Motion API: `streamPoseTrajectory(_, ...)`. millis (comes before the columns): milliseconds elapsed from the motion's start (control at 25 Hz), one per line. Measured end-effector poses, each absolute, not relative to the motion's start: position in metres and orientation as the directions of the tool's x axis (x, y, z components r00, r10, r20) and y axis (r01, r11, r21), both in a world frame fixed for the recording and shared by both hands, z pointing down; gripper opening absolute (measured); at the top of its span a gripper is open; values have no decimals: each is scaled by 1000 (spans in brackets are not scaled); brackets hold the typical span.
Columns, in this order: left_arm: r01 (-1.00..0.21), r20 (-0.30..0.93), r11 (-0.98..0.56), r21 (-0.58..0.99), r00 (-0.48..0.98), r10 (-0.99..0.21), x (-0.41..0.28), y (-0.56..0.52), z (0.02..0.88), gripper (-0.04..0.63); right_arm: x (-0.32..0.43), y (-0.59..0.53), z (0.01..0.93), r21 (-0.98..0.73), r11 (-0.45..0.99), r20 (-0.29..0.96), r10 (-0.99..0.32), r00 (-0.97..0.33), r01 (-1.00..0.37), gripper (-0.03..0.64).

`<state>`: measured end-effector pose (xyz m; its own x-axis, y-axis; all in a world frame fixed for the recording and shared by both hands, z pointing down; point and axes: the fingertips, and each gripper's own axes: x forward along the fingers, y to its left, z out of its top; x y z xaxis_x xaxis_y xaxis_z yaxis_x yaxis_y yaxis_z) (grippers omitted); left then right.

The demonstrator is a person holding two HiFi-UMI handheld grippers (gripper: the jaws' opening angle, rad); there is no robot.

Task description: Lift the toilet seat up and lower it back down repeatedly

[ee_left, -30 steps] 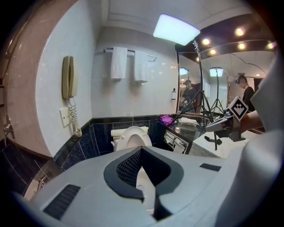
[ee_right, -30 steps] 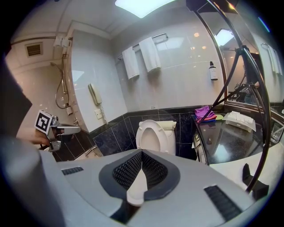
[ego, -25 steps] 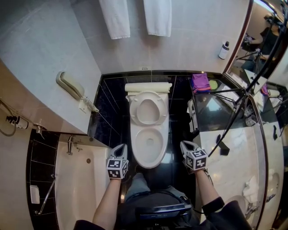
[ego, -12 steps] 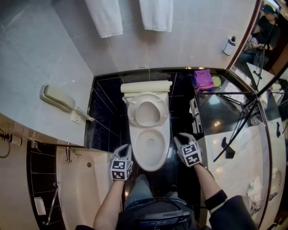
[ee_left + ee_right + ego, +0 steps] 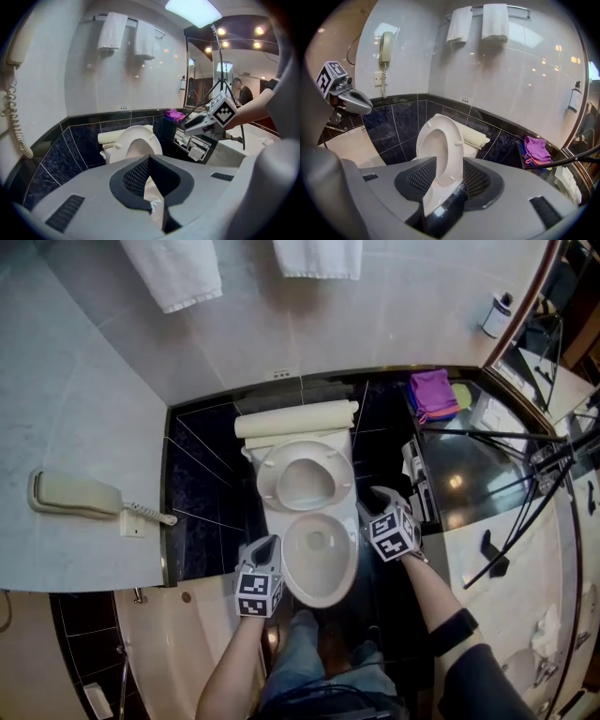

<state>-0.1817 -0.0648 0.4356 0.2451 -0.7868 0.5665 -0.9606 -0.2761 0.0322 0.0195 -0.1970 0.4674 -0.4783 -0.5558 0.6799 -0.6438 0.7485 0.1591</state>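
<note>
The white toilet (image 5: 319,563) stands on black tiles with its seat (image 5: 305,474) raised against the tank (image 5: 295,418). My left gripper (image 5: 266,542) hangs by the bowl's left rim, its jaws shut with nothing between them (image 5: 149,159). My right gripper (image 5: 375,493) sits at the bowl's right side, close to the raised seat's edge. In the right gripper view its jaws (image 5: 449,164) have just been opening and stand wide, with the upright seat (image 5: 440,145) showing in the gap and the pads (image 5: 480,180) not pressing on it.
A wall phone (image 5: 75,495) hangs at the left above the bathtub (image 5: 187,643). Towels (image 5: 173,273) hang on the back wall. At the right are a paper holder (image 5: 419,479), a purple cloth (image 5: 433,392) and a counter with tripod legs (image 5: 506,521).
Both grippers moved forward from the bowl's front to its sides, the right one up beside the raised seat. The seat stays upright.
</note>
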Motion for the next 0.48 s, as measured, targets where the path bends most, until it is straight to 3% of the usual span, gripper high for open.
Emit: streamPoseTrajectory(480,-957,565,-280,76,273,-779,-198,-129,495,0,-27,-301,546,198,779,711,-532,-460,-595,195)
